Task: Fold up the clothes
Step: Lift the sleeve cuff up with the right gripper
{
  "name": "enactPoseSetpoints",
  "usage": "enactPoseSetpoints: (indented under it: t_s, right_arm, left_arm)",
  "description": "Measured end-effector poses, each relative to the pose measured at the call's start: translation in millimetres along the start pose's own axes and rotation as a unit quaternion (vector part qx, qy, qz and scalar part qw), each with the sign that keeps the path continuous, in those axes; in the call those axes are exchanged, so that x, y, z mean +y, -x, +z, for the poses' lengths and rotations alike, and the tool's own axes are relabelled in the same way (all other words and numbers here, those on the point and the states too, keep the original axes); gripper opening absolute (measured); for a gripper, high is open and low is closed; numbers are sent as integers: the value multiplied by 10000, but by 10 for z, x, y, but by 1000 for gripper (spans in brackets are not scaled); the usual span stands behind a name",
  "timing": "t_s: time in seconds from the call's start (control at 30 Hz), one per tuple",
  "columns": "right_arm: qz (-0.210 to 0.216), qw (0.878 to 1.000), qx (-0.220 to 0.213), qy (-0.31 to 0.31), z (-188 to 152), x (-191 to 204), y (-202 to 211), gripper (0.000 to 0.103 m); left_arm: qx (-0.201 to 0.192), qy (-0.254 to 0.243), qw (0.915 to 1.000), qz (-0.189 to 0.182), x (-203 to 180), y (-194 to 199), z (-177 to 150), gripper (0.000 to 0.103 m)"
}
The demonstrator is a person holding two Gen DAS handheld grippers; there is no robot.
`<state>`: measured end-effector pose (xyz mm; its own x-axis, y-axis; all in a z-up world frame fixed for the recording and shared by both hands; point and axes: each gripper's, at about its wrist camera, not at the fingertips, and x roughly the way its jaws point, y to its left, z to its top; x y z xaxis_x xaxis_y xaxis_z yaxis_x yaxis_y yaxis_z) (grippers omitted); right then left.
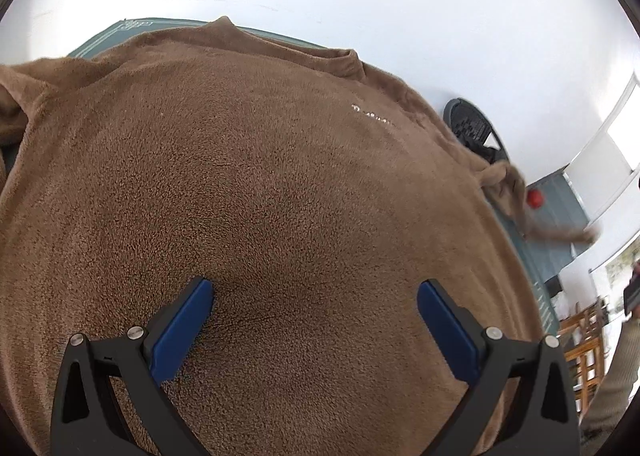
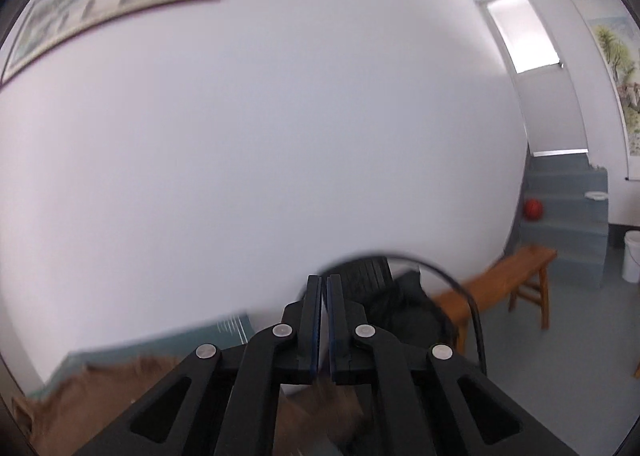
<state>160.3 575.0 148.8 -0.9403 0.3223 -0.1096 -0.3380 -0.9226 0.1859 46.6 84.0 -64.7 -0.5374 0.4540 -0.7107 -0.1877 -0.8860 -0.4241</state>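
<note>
Brown fleece sweater [image 1: 248, 184] is spread flat on the green mat [image 1: 100, 41]. Left gripper [image 1: 314, 294] is held wide open just above it, nothing gripped. Right gripper [image 2: 324, 288] is nearly closed; whether fabric is pinched cannot be told.

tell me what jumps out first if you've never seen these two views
The brown fleece sweater fills the left wrist view, spread over a green mat, with the left gripper wide open above it. In the right wrist view the right gripper is nearly closed and points at a bare white wall; an orange ball sits on grey steps at the right.
</note>
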Motion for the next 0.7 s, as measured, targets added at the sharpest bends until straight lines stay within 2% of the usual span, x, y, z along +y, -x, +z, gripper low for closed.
enactPoseSetpoints:
  t_s: [0.1,0.2,0.27,0.3,0.33,0.37,0.53,0.7]
  right_arm:
    - [288,9981,445,-324,-147,-40,-131,4]
    - [588,9908,1000,-694,-372,-101,-280,6]
    - [786,9830,1367,-939,-522,-141,-379,20]
    - [884,9782,1550,-1061,-596,-161,-428,48]
    - [982,9728,1731,-1182,-671,-181,-478,83]
    - [1079,9669,1912,-1302,-746,-201,-527,90]
    - [1217,9334,2653,-2086,-1103,-363,-793,91]
    - [1210,8893,3305,-2918,-1453,-550,-1065,91]
  left_arm:
    - [-59,146,9997,-203,66,24,3,102]
    - [-94,218,9992,-308,95,36,3,103]
    - [-107,243,9990,-350,103,41,3,102]
    - [-111,248,9990,-364,105,42,5,103]
    - [-111,254,9989,-372,102,46,11,102]
    - [-102,256,9989,-371,97,49,16,102]
    - [-69,160,9995,-245,47,54,30,102]
    - [-66,153,9996,-235,38,74,32,102]
